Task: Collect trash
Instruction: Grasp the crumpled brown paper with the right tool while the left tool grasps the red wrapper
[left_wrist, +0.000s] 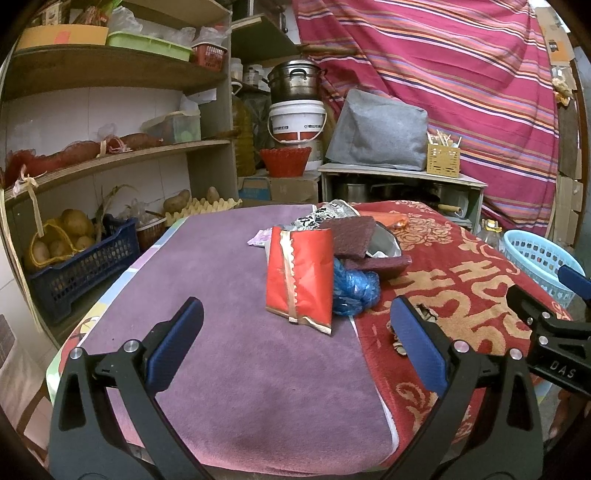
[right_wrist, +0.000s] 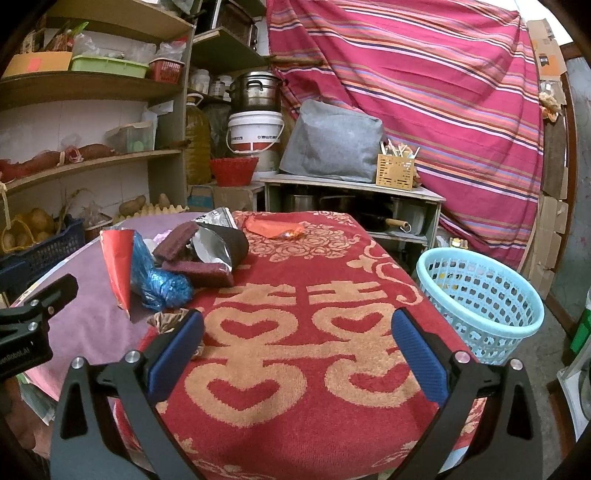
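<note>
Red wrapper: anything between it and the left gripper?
Nothing visible. The left gripper is open, and only bare purple cloth lies between it and the red wrapper. The blue plastic bag sits against the wrapper's right side.

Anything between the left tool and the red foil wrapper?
Nothing: in the left wrist view only bare purple cloth lies between the open left tool and the flat red foil wrapper. The crumpled blue plastic bag sits to the wrapper's right, touching it.
</note>
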